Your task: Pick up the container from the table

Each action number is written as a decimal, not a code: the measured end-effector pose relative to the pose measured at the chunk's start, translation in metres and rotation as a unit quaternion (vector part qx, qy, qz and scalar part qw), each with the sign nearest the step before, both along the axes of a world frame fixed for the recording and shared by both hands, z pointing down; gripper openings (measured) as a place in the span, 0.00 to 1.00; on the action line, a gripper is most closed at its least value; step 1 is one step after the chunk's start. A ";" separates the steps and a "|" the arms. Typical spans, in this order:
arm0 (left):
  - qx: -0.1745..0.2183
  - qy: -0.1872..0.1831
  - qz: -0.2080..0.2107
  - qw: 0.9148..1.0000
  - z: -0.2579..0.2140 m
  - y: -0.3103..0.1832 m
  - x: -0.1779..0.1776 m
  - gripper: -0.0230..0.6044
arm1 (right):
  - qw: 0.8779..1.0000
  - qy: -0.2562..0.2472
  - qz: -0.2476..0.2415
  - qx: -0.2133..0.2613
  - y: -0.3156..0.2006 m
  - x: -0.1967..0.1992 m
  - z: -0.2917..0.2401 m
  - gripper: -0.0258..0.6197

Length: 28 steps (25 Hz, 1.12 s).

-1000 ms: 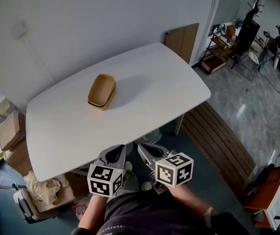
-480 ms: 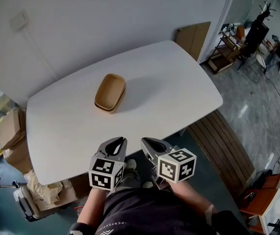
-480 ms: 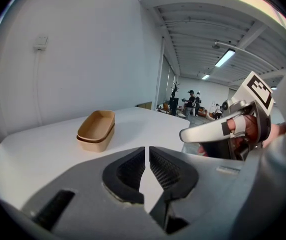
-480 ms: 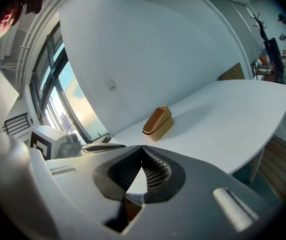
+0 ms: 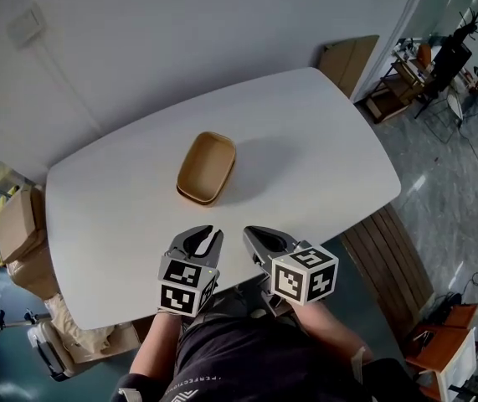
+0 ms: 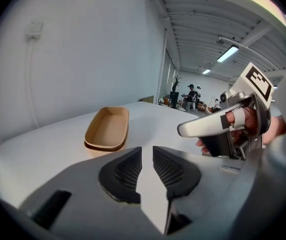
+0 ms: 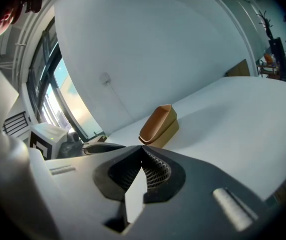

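A tan oblong container [image 5: 206, 167] lies open side up near the middle of the white table [image 5: 314, 141]. It also shows in the left gripper view [image 6: 107, 128] and the right gripper view [image 7: 158, 125]. My left gripper [image 5: 203, 234] hangs over the table's near edge, short of the container. Its jaws [image 6: 147, 154] have just been opening and stand a narrow gap apart, with nothing between them. Close on its right, my right gripper [image 5: 252, 234] has its tips [image 7: 143, 151] together, empty. Neither gripper touches the container.
A wall runs along the table's far side. Cardboard boxes [image 5: 17, 224] stand on the floor at the left. A brown board [image 5: 349, 61] leans on the wall at the table's right end, and wooden slats [image 5: 389, 258] lie below its right edge. People stand far off [image 6: 190, 96].
Both grippers have moved forward from below the table's near edge to over it, toward the container. The left jaws have parted slightly.
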<state>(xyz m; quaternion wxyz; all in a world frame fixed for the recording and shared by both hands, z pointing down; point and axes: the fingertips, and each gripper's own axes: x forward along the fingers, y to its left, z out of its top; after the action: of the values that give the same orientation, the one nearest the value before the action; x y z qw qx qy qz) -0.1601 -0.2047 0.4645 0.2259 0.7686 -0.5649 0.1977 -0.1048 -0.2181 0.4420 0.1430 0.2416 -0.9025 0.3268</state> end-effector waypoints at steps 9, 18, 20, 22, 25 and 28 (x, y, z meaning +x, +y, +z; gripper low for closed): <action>-0.022 -0.028 0.032 0.999 0.017 -0.035 -0.029 0.24 | 0.999 0.023 0.014 -0.016 -0.030 -0.019 0.010 0.04; -0.040 -0.094 0.095 0.990 0.038 -0.054 -0.043 0.29 | 0.998 0.045 0.024 -0.039 -0.042 -0.026 0.025 0.04; -0.043 -0.120 0.109 0.986 0.040 -0.057 -0.046 0.31 | 0.997 0.049 0.026 -0.044 -0.043 -0.026 0.029 0.04; -0.047 -0.135 0.124 0.982 0.042 -0.059 -0.046 0.32 | 0.997 0.052 0.026 -0.050 -0.045 -0.026 0.032 0.04; -0.056 -0.162 0.158 0.972 0.046 -0.062 -0.043 0.34 | 0.996 0.054 0.026 -0.059 -0.048 -0.026 0.035 0.04; -0.065 -0.211 0.195 0.956 0.051 -0.063 -0.045 0.37 | 0.996 0.054 0.027 -0.065 -0.052 -0.028 0.038 0.04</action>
<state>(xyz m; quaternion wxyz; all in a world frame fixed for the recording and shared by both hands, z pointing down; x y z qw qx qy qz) -0.2050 -0.2678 0.5157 0.1081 0.7880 -0.4247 0.4323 -0.1327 -0.2697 0.4805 0.1983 0.2730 -0.8635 0.3748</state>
